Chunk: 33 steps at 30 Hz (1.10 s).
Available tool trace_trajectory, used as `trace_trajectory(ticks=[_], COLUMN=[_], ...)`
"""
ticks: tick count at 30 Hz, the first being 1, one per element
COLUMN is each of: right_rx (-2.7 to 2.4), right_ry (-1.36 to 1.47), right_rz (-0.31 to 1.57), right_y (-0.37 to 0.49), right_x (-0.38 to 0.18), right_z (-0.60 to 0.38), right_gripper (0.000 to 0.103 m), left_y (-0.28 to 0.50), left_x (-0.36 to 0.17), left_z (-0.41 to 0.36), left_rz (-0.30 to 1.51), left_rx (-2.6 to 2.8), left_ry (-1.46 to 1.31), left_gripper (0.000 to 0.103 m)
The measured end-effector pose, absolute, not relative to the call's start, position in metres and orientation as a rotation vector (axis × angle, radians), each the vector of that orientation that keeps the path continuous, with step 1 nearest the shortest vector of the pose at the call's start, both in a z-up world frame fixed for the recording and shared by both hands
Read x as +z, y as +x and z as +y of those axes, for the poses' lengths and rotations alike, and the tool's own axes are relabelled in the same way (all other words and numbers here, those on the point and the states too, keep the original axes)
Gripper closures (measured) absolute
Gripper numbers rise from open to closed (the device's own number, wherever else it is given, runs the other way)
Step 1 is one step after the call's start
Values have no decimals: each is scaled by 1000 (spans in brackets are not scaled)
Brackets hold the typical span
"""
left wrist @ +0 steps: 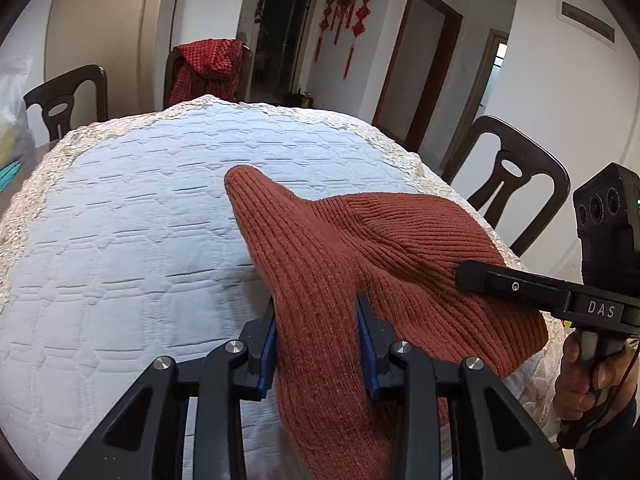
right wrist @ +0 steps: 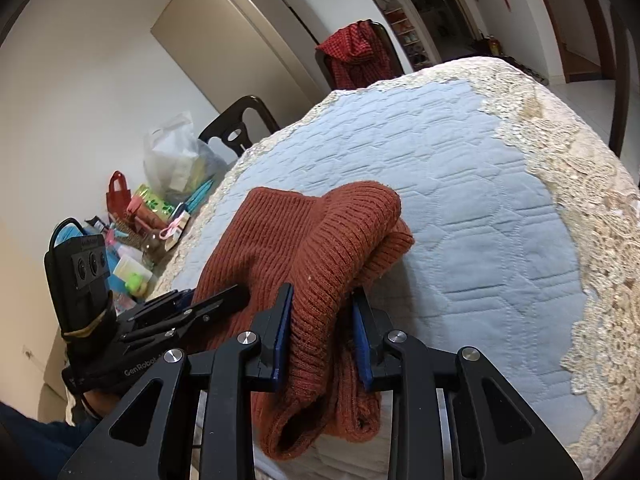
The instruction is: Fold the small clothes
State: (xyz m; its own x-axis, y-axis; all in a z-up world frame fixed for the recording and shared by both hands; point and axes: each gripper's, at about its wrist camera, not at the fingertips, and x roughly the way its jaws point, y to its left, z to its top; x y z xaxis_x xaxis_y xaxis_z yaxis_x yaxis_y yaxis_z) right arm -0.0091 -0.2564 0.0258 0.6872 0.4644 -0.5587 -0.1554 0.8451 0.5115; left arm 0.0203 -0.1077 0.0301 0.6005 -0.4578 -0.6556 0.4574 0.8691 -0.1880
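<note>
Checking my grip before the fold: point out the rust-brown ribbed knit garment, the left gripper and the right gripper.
Rust-brown ribbed knit garment [left wrist: 400,240]: left wrist view, raised upper fold.
Left gripper [left wrist: 316,316]: left wrist view, midway between blue pads.
Right gripper [right wrist: 322,312]: right wrist view, midway between blue pads.

A round table is covered by a pale blue quilted cloth [left wrist: 140,208] edged in cream lace. Dark wooden chairs [left wrist: 516,184] are placed around it; a red checked garment [left wrist: 208,68] is draped over one. Red knotted ornaments [left wrist: 348,12] are hung on the wall.
</note>
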Motion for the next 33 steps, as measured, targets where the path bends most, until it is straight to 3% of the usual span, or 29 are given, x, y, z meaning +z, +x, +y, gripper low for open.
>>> trace_trajectory(ticks=[26, 33], right_rx=[548, 556], right_ry=[417, 425], right_rz=[743, 760], right_y=[104, 136], right_x=[33, 16], right_z=[-124, -110], right_gripper=[75, 75], left_y=[104, 138], left_x=[51, 26], left_z=[41, 68], left_rz=[676, 720], left_rx=[-411, -378], left_ry=[-105, -136], left_gripper=[67, 66])
